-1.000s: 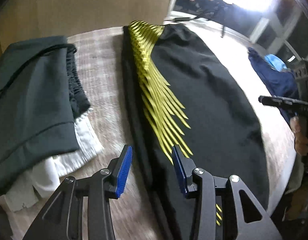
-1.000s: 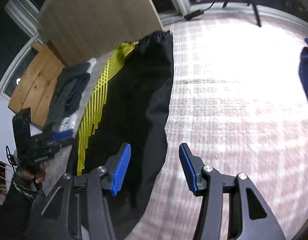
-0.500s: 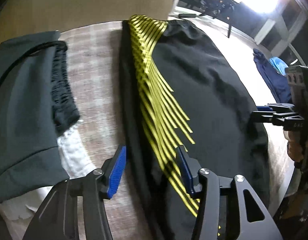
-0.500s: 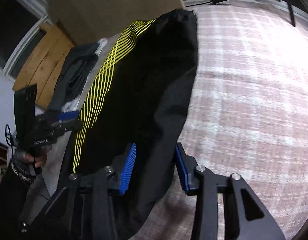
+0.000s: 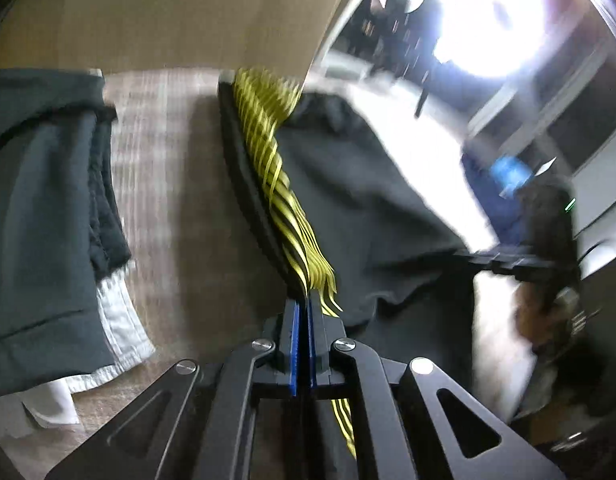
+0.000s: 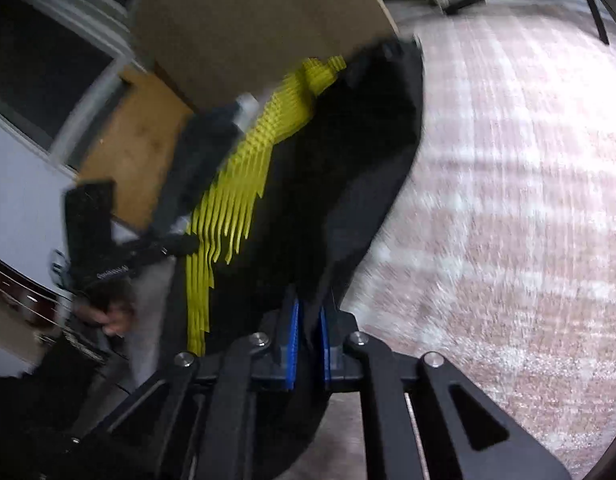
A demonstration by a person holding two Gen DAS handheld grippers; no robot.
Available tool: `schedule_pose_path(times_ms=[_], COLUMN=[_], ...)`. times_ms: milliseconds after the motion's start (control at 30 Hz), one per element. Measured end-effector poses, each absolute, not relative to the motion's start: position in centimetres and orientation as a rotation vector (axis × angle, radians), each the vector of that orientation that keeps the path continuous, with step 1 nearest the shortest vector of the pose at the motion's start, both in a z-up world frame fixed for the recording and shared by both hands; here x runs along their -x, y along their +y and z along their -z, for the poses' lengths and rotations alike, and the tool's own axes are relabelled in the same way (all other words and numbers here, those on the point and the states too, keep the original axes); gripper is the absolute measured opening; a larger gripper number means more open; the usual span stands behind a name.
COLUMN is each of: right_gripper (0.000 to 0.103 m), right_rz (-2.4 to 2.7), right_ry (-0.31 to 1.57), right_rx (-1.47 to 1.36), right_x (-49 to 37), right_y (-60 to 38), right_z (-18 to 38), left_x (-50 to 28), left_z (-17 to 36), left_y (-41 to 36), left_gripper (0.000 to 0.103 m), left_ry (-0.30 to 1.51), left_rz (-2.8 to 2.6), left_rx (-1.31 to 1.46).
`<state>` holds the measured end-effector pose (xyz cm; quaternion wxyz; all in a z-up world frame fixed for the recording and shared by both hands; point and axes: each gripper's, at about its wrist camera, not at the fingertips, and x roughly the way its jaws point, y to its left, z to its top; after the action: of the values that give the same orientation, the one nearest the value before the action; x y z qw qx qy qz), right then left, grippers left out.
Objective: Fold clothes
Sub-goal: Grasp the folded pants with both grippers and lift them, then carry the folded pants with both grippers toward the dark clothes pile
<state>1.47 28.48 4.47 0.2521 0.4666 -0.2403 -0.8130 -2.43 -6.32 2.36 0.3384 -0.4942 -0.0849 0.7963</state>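
1. I'm in a home, working on a plaid-covered bed (image 6: 508, 168) with a wooden headboard (image 5: 168, 12).
2. Folded clothes (image 5: 40, 208) are stacked beside me, near a window (image 6: 64, 44).

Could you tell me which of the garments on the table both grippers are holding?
The black garment with yellow stripes: the left gripper and right gripper both pinch its near edge. The dark green pile and the blue clothes lie untouched.

Plaid-covered bed (image 6: 508, 200) with clothes on it
Black garment with yellow stripes (image 5: 368, 200) lies across the middle; folded dark green pile (image 5: 36, 220) over white cloth (image 5: 120, 328) near left edge; blue clothing (image 5: 504, 188) toward right edge.
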Motion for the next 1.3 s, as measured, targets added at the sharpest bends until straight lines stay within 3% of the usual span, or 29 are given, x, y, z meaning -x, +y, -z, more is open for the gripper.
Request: schedule_pose_path(times_ms=[233, 467, 667, 867, 1167, 1300], right_gripper=[0.009, 0.009, 0.008, 0.008, 0.008, 0.008], right_rz=[2.298, 2.397, 2.372, 2.296, 2.155, 2.084], right_ry=[-0.709, -0.49, -0.334, -0.181, -0.144, 0.009], right_rx=[-0.94, -0.747, -0.625, -0.603, -0.71, -0.711], right_x=[-3.2, -3.3, -3.1, -3.5, 0.0, -1.8], right_y=[30.9, 28.2, 21.8, 15.1, 6.7, 1.3], right_z=[-13.8, -23.9, -29.1, -28.7, -22.1, -19.1], left_x=[1.6, -0.1, -2.5, -4.9, -7.6, -10.2], left_z=[-11.5, -21.2, -25.2, -24.3, -18.1, -16.2], left_y=[-9.4, -11.3, -16.2, -21.3, -26.8, -27.5], left_gripper=[0.002, 0.002, 0.002, 0.002, 0.002, 0.002], left_ry=[-0.389, -0.274, -0.253, -0.281, -0.387, -0.378], left_rz=[-2.146, -2.31, -2.46, -2.593, -2.744, -2.805], left_rx=[0.996, 0.716, 0.586, 0.581, 0.737, 0.788])
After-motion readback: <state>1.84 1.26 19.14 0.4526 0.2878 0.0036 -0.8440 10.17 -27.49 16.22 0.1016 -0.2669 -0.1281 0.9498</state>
